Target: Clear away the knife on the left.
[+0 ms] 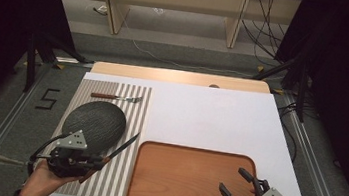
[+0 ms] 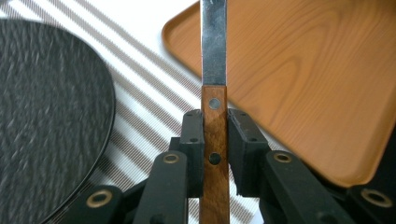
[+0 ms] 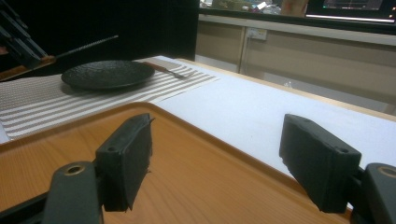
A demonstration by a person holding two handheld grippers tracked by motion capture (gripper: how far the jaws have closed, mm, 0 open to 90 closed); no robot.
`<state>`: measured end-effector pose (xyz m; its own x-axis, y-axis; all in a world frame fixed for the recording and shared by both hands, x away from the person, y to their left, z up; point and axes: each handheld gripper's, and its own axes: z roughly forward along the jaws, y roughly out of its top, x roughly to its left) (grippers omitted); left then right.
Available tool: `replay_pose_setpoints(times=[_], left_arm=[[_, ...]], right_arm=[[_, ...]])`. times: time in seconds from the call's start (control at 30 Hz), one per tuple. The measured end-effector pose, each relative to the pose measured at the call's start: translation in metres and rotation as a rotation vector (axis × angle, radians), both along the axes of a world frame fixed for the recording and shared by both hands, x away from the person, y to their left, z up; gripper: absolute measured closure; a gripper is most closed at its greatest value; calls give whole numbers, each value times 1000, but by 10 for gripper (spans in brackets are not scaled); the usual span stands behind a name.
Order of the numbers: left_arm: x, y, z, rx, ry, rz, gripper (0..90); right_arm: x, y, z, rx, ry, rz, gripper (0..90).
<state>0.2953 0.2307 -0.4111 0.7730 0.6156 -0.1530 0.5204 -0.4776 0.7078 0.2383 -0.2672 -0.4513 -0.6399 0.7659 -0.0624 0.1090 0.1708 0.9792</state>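
- One piece of cutlery, the knife, was already picked up: the left gripper was clamped on its wooden handle, with the blade pointing toward the tray and held above the striped placemat.
- In the left gripper view, both pads pressed the handle from either side, and the blade reached over the tray's near corner.
- The fork lay untouched on the placemat beyond the dark plate.
- The right gripper waited over the tray with its jaws spread wide and nothing between them.
- Judging by this, the clearing had only begun: the knife was not yet set down, while the fork and plate remained.
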Motion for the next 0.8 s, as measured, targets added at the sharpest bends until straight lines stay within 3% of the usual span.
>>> replay_pose_setpoints(times=[0.23,0.4,0.57,0.8], left_arm=[[-7,-8,8,-34,-40,-11,769],[-6,-13,5,-75,-22,-34,768],[-5,-18,1,-83,-15,-39,769],[-8,-30,-1,-103,-32,-56,769]], right_arm=[[0,0,0,0,0,0,266],[0,0,0,-2,-2,-1,266],[0,0,0,-2,-1,-1,266],[0,0,0,-4,-4,0,266]])
